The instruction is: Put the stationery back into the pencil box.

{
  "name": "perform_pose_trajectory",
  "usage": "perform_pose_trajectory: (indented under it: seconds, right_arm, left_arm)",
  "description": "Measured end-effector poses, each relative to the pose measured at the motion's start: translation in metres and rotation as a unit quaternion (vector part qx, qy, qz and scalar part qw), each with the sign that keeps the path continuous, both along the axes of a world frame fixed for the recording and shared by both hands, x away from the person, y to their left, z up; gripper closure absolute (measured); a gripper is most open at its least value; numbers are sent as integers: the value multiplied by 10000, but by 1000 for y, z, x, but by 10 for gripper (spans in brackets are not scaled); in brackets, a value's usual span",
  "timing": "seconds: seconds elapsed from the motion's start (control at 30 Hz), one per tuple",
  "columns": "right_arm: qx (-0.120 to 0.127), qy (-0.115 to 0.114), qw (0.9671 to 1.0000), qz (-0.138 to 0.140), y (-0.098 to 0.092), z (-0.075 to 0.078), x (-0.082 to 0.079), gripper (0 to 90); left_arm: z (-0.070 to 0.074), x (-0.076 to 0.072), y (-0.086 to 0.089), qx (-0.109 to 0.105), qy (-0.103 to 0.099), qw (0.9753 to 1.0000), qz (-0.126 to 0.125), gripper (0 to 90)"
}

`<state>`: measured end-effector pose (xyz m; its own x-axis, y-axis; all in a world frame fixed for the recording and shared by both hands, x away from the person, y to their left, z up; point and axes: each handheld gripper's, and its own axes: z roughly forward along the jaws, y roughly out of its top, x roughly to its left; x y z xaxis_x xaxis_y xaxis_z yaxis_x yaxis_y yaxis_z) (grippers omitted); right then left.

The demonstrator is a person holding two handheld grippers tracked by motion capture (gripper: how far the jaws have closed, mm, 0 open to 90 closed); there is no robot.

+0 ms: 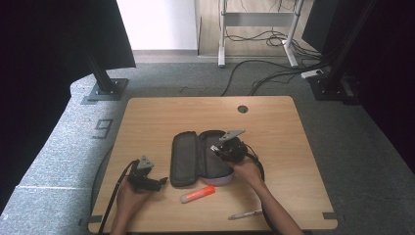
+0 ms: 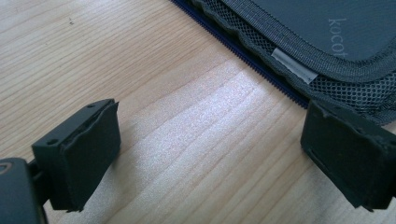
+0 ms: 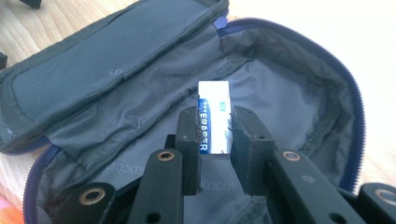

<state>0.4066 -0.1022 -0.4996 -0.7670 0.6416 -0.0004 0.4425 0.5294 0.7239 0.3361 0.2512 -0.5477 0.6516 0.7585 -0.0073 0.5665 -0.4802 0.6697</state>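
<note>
White rectangular eraser [image 3: 215, 114] with blue lettering sits pinched in the right gripper [image 3: 215, 135] over the open grey fabric pencil case [image 1: 195, 154]. At eight o'clock, the left gripper [image 2: 210, 154] rests spread on bare wooden table [image 2: 140, 56] by its zip edge.

A lab or office test space rigged for recording.

A small wooden tabletop [image 1: 161, 110] with a cable hole [image 1: 242, 108] at 12 o'clock stands on grey carpet [image 1: 63, 132], where a taped number nine [image 1: 103, 129] marks the floor at 9 o'clock. Black metal stands on bolted base plates [image 1: 105, 90] rise at 10 and 2 o'clock beside dark curtains [image 1: 44, 49]. Loose cables [image 1: 274, 73] and a white power strip [image 1: 311, 74] trail across the floor at 1 o'clock, under a white desk frame [image 1: 257, 29] against a pale wall.
</note>
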Motion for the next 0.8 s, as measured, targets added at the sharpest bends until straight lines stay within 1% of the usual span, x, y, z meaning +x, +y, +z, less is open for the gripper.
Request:
perform_pose_trajectory:
  seconds: [0.23, 0.33, 0.4, 0.6, 0.67, 0.8]
  right_arm:
    - [-140, 72, 9999, 67, 6, -10, 1, 716]
    - [-190, 136, 9997, 93, 8, -14, 1, 716]
    - [-234, 169, 9996, 72, 9, -16, 2, 715]
    - [-287, 252, 9992, 96, 10, -21, 3, 710]
    - [-265, 274, 9992, 117, 11, -21, 3, 675]
    - [-310, 217, 9992, 115, 12, -19, 3, 603]
  left_arm:
    - [0, 0, 0, 0, 0, 10000, -1, 49]
    - [0, 0, 0, 2, 4, 10000, -2, 49]
    - [0, 0, 0, 2, 3, 10000, -3, 49]
    - [0, 0, 0, 0, 0, 10000, -1, 49]
    - [0, 0, 0, 1, 3, 10000, -2, 49]
    - [0, 0, 0, 1, 3, 10000, -3, 49]
